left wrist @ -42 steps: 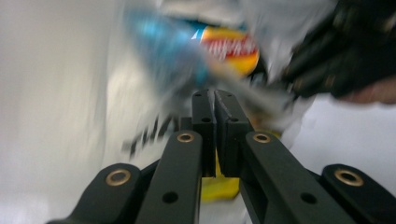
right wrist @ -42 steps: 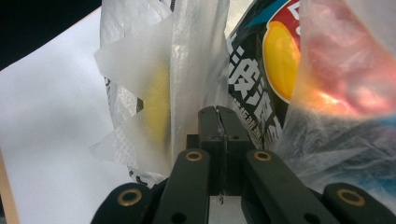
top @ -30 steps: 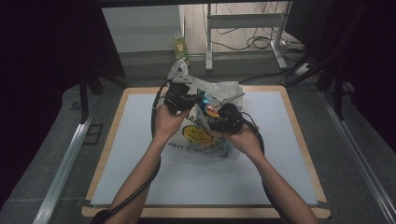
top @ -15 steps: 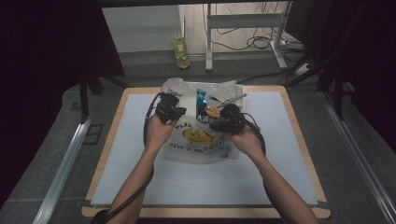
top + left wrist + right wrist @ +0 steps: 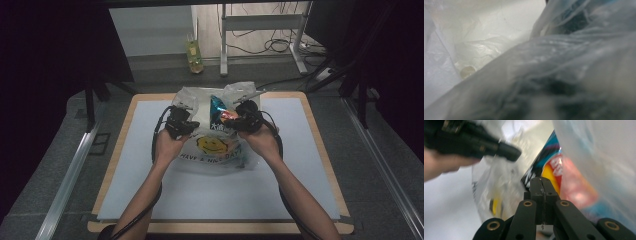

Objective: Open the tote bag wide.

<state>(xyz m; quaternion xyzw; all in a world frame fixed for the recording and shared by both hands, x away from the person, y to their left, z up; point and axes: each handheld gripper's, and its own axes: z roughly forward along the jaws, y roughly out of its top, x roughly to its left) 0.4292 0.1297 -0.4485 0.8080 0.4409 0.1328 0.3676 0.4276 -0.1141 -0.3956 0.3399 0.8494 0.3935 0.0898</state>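
A clear plastic bag (image 5: 215, 147) printed with a yellow smiley face lies on the white mat (image 5: 300, 165). Its mouth faces away from me and is held apart by both grippers. My left gripper (image 5: 187, 117) is shut on the bag's left edge, and crumpled film (image 5: 564, 75) covers its camera and hides its jaws. My right gripper (image 5: 239, 114) grips the right edge, its jaws (image 5: 541, 183) pressed together with film around them. Between the grippers a blue, red and yellow snack packet (image 5: 218, 112) (image 5: 554, 167) stands in the bag. The left gripper's black body (image 5: 474, 142) crosses the top left of the right gripper view.
The mat lies on a wooden-edged table (image 5: 320, 145). On the floor beyond the far edge stands a yellowish bottle (image 5: 194, 52), with white desk legs and cables (image 5: 260, 30) behind it. Metal rails (image 5: 70, 180) run along both sides.
My left gripper has come down and moved left, away from the right one, pulling the bag's mouth wider. The snack packet now shows between them. The right gripper has stayed in place.
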